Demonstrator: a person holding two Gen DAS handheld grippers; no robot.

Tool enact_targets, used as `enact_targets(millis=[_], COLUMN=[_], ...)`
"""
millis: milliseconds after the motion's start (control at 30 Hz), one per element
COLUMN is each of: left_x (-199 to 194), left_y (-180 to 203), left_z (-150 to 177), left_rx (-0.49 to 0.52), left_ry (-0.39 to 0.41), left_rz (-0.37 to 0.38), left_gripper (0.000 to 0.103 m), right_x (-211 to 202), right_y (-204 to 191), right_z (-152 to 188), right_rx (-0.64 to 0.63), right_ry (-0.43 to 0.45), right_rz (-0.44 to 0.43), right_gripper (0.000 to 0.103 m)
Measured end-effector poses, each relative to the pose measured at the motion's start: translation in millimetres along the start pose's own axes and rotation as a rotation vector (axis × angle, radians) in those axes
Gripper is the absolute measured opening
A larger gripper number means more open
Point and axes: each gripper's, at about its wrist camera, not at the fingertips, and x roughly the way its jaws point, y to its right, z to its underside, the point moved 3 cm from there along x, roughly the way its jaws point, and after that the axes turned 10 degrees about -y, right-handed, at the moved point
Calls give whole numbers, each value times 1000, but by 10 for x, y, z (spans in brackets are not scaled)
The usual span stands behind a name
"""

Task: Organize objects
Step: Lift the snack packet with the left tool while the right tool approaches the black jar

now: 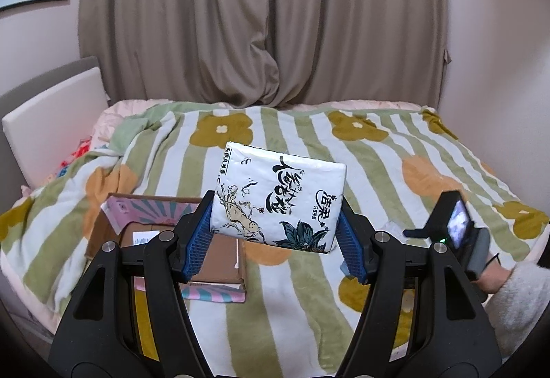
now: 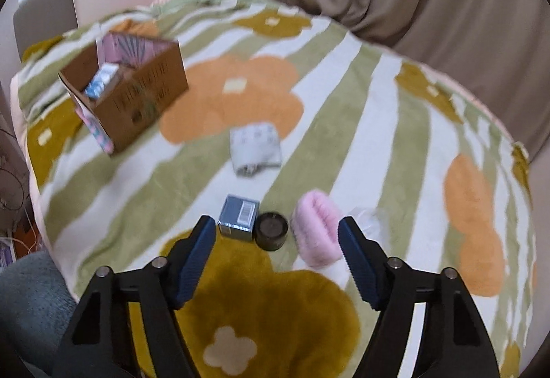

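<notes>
We hold the left claw (image 1: 275,223) clamped on a white tissue pack (image 1: 278,199), its blue pads (image 1: 197,240) pressing the pack's two sides, and the pack hangs in the air above the bed (image 1: 395,151). At eight o'clock from the pack an open cardboard box (image 1: 213,261) lies on the striped flower blanket. At three o'clock we see our right hand (image 1: 495,278) around the other claw's handle. The right claw (image 2: 276,240) stands apart with nothing between its pads, above the blanket. Just past its tips lie a small grey box (image 2: 239,218), a dark round jar (image 2: 271,230) touching it at three o'clock, and a pink fluffy thing (image 2: 318,230) beside the jar. A folded grey cloth (image 2: 256,149) lies at twelve o'clock, and the cardboard box (image 2: 137,96) sits well apart at ten o'clock.
</notes>
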Motion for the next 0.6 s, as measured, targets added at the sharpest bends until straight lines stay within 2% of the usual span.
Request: enact_targets(millis=[67, 267, 600], left_x=[48, 165, 300], left_y=[-16, -51, -61], left_z=[2, -14, 0], left_rx=[-1, -3, -1], left_ry=[-7, -23, -42], left_rz=[-6, -20, -21], left_gripper=[62, 62, 62], right_x=[194, 547, 729], right_y=[-15, 21, 75], right_z=[15, 25, 49], right_rx=[-6, -28, -76], right_ry=[-30, -80, -105], right_rz=[-9, 7, 27], right_gripper=[60, 53, 49])
